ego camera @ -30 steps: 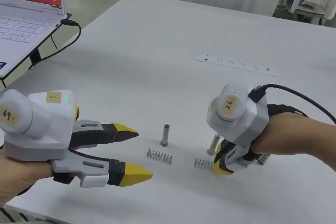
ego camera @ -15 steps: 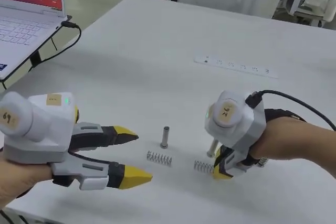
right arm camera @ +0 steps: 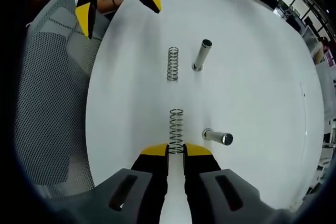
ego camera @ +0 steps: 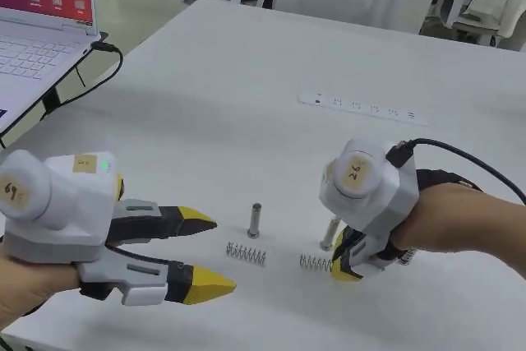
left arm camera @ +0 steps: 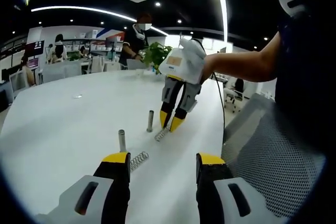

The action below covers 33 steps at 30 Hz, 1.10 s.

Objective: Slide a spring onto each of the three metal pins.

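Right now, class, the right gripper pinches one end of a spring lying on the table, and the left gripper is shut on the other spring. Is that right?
No. The left gripper is open and empty; the left gripper view shows the other spring lying free on the table ahead of it. The right gripper does pinch one end of a spring.

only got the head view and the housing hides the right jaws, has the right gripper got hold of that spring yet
Observer: Yes. In the right gripper view the right gripper has its jaws closed on the near end of the spring, which lies flat.
Operator: is it lined up with a pin
Observer: No. The nearest pin stands off to one side, apart from it.
Operator: and the left one
Observer: In its own view the left gripper is open, with the other spring just ahead of one jaw tip.
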{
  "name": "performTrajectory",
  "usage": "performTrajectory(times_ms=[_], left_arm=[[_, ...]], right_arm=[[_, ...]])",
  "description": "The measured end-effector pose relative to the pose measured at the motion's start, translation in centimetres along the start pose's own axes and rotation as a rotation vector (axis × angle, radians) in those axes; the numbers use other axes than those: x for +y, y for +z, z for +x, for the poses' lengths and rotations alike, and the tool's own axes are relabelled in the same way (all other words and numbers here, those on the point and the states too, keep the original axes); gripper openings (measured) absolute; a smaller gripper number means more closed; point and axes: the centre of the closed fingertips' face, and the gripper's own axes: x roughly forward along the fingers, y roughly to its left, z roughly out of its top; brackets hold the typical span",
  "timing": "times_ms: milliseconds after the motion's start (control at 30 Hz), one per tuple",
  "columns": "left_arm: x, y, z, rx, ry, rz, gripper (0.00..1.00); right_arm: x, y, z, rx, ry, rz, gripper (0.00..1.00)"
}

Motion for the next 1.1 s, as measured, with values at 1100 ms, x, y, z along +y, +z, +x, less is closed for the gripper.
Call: performTrajectory(times_ms=[1100], left_arm=[[-1.8,3.5,1.5,0.01,-0.121,0.121,0.37]], right_arm=[[3.3,5.7,-6.9,-0.139,0.009,-0.069,0.08]])
